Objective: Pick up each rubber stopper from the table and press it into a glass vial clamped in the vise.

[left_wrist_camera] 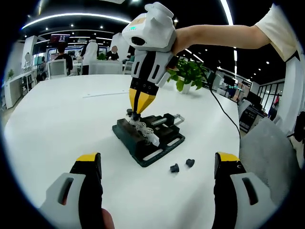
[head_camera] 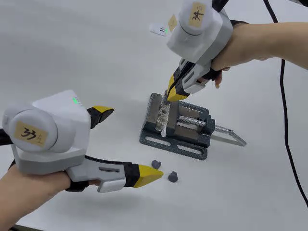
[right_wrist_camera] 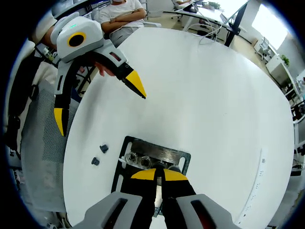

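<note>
Vise [head_camera: 175, 127] sits on the white table [head_camera: 72, 48], with clear glass vials [head_camera: 162, 115] clamped in a row between its jaws.

Right gripper [head_camera: 169, 96]: directly above the vise, jaws closed together, yellow tips down at the far end of the vial row. Cannot tell if a stopper is pinched between them.

Left gripper [head_camera: 134, 143]: near the vise on the person's side, jaws wide apart, holding nothing.

Two dark stoppers [head_camera: 156, 164] [head_camera: 173, 177] lie loose on the table just in front of the vise.
</note>
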Demonstrator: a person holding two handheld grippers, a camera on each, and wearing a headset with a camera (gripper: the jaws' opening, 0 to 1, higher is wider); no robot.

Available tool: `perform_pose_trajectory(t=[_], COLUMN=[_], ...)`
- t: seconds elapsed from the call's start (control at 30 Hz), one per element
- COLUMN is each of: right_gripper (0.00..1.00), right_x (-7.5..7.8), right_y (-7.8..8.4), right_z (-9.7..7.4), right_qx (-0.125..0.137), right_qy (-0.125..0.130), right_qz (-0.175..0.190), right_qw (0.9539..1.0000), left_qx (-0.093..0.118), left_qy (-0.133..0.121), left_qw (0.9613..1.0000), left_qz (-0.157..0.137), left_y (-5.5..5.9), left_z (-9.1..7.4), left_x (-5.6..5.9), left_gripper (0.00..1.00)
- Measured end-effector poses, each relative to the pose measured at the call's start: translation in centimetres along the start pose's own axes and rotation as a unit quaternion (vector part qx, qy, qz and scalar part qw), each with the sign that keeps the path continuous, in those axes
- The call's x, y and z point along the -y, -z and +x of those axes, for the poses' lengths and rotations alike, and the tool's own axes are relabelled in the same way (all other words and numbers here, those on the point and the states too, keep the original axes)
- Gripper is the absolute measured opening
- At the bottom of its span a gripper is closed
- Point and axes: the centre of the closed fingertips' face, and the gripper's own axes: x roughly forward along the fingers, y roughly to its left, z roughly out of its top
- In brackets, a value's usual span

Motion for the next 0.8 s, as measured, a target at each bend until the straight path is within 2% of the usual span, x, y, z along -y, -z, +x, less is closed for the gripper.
perform_pose_trajectory(t=[0.2,0.4,0.5,0.53,0.63,0.8], right_gripper=[0.00,0.00,0.00,0.00,0.00,0.00], right_x=[-0.16,-0.48,-0.39,-0.21,0.38,-0.09], right_y=[0.03,0.17,0.24,0.24,0.06,0.10], right_z=[-0.02,0.03,0.04,0.08,0.29,0.18], right_qx=[-0.007,-0.018,-0.025,-0.026,-0.025,-0.025], right_qy=[-0.017,-0.015,-0.016,-0.018,-0.018,-0.017], right_qz=[-0.004,-0.025,-0.022,-0.009,-0.011,-0.006], right_qw=[0.9998,0.9994,0.9993,0.9995,0.9995,0.9995], left_qx=[0.000,0.001,0.000,0.001,0.004,0.008], left_qy=[-0.002,0.001,0.002,0.002,0.003,0.001], left_qw=[1.0000,0.9999,0.9999,0.9999,0.9998,0.9998], left_qz=[-0.004,-0.012,-0.015,-0.016,-0.019,-0.020], left_y=[0.08,0.25,0.31,0.26,0.00,-0.52], left_z=[0.16,0.28,0.43,0.50,0.64,0.89], left_x=[0.01,0.12,0.21,0.25,0.35,0.46], left_gripper=[0.98,0.98,0.98,0.98,0.98,0.98])
